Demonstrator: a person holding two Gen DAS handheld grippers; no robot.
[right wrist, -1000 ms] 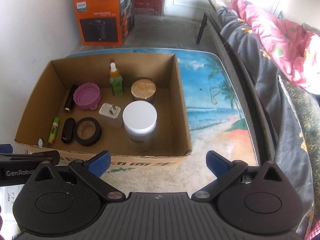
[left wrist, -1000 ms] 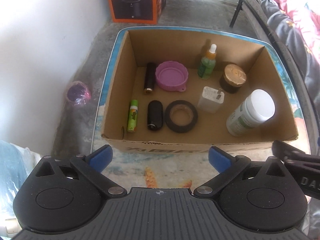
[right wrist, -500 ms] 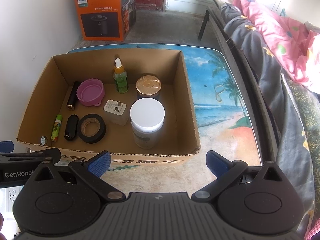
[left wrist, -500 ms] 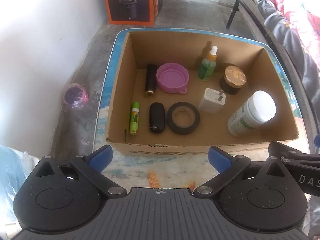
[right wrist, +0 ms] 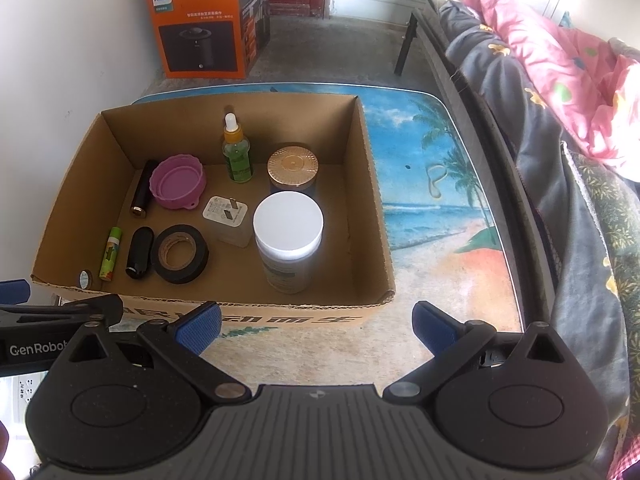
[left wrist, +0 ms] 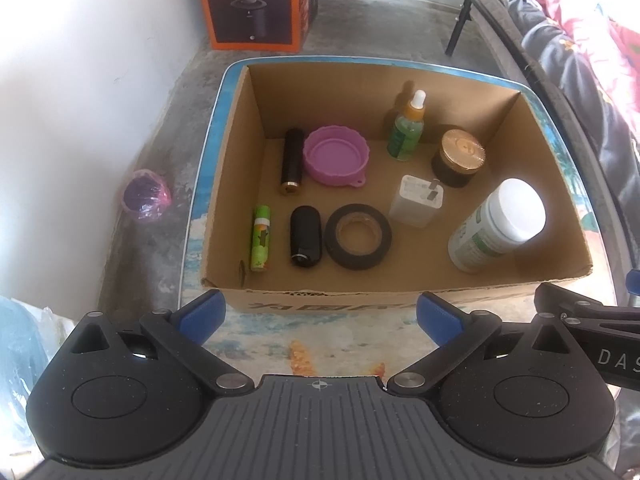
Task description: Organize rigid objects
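Three tubes lie lengthwise, front-to-back, probably parallel.

Table (beach-printed) bears cardboard box.

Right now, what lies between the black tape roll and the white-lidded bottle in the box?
The white charger plug sits in the gap between tape roll and white-lidded bottle, slightly toward the back; the right wrist view shows it best.

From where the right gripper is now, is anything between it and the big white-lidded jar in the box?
Only the cardboard box's near wall stands between the open right gripper and the white-lidded jar. The box is open on top, and nothing visible covers the jar, so it could probably be reached from above.
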